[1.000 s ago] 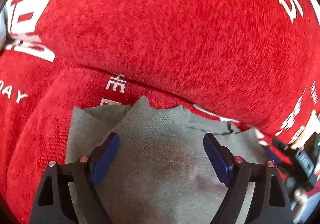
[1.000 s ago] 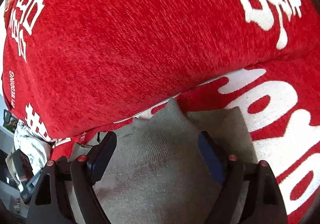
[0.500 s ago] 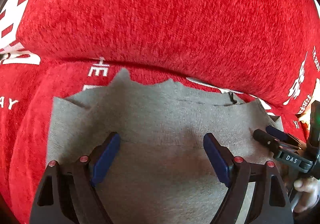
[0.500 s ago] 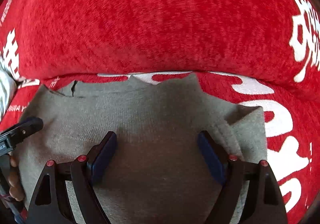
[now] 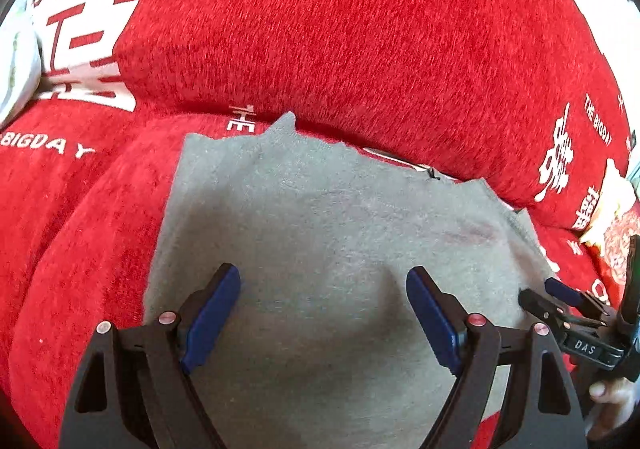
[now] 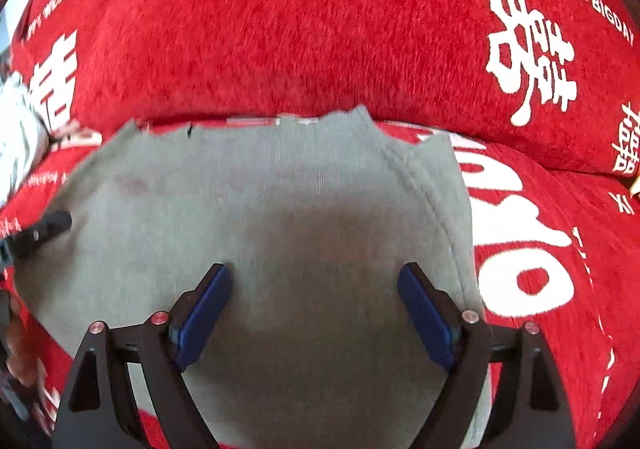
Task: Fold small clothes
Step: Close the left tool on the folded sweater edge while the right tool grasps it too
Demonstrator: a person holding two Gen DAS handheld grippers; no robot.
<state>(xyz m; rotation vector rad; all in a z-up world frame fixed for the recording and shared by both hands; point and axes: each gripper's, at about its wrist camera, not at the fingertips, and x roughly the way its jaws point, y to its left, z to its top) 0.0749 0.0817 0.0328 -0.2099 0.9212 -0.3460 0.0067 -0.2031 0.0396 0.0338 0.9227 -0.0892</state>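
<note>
Garment: a small grey knit piece point(image 5: 320, 241) lies spread flat, running under and beyond both my pairs of fingers; I judge it laid out this way so its edges can be read before a fold.
Support: red sofa cover point(image 5: 80, 249) with white lettering carries the garment; the back cushion point(image 5: 320, 29) rises just past the garment's far edge, well beyond my fingertips.
Left gripper point(image 5: 322, 325): fingers spread wide, pinching nothing; the grey knit shows between them and on past the tips. They sit toward the garment's left half, which I take as placing for that side's edge.
Right gripper point(image 6: 316, 319): fingers spread wide, nothing held; grey knit fills the gap. A curved seam point(image 6: 436, 209) runs just beyond the right fingertip, with the garment's right edge just outside it.
Pairing: in the left view the right gripper's tips rest at the garment's right border; in the right view the left gripper's tip touches its left part. I judge the two are set apart to work both sides together.
Far edge: uneven, with small peaks, beyond both sets of fingertips.
Fold status: none visible yet, in my judgement; garment appears single-layered except a turned corner point(image 6: 436, 153) past the right fingertip.
Other: pale crumpled cloth point(image 5: 18, 61) far left of my left fingers, apart from the garment.
</note>
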